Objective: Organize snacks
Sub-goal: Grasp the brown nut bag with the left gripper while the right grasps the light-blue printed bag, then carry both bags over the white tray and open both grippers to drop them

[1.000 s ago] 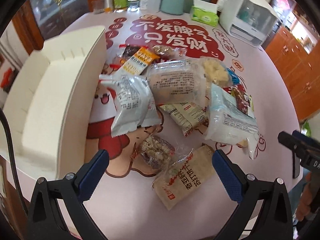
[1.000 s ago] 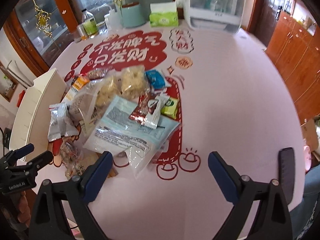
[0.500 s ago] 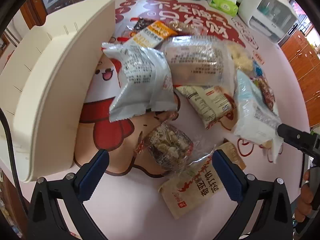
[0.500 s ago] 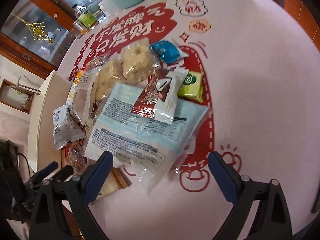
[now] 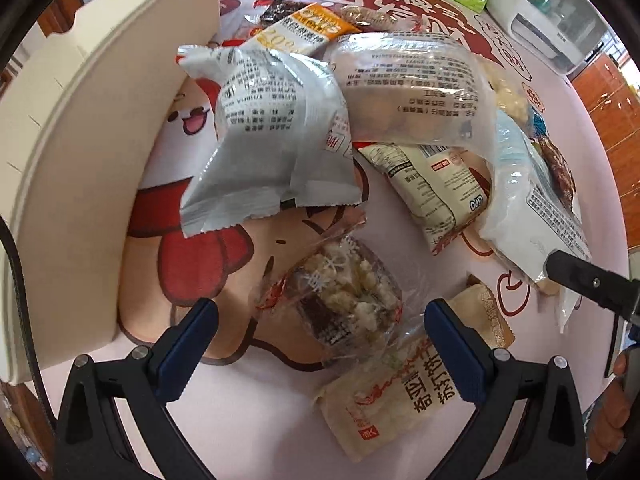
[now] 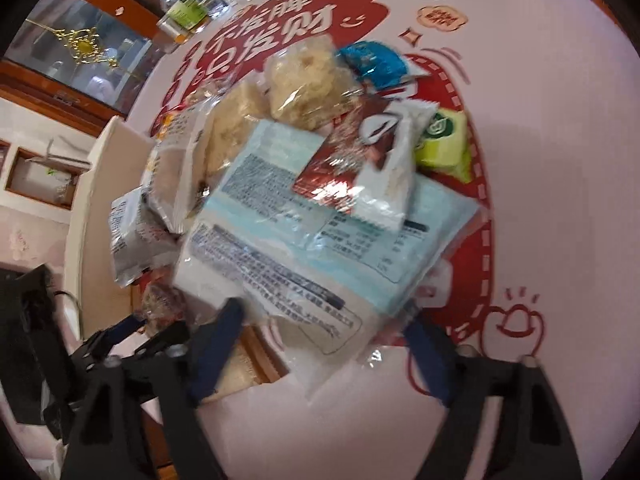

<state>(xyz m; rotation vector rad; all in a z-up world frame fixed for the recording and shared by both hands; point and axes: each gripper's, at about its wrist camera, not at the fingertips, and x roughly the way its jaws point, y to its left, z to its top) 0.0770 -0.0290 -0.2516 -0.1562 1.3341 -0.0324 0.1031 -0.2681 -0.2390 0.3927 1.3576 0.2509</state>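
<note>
A pile of snack packets lies on the pink printed table (image 5: 224,432). My left gripper (image 5: 320,340) is open and points steeply down. A clear-wrapped nut crisp (image 5: 340,304) lies between its blue fingers, untouched. A beige cracker packet (image 5: 400,396) lies just under the right finger. Behind are a grey packet (image 5: 272,148) and a clear bread bag (image 5: 408,88). My right gripper (image 6: 322,350) is closing its jaws around the near end of a large light-blue and white bag (image 6: 312,240). The picture is blurred and no firm pinch shows.
A white organiser box (image 5: 100,120) stands along the left of the pile. A red-and-white packet (image 6: 360,168), a green packet (image 6: 444,144) and a blue packet (image 6: 372,60) lie on or behind the big bag. Bottles (image 6: 184,12) and a white appliance (image 5: 560,12) stand at the far edge.
Both grippers have sunk closer to the pile. The right jaws have narrowed around the end of the blue-white bag. The left jaws stay wide, now over the nut crisp.
</note>
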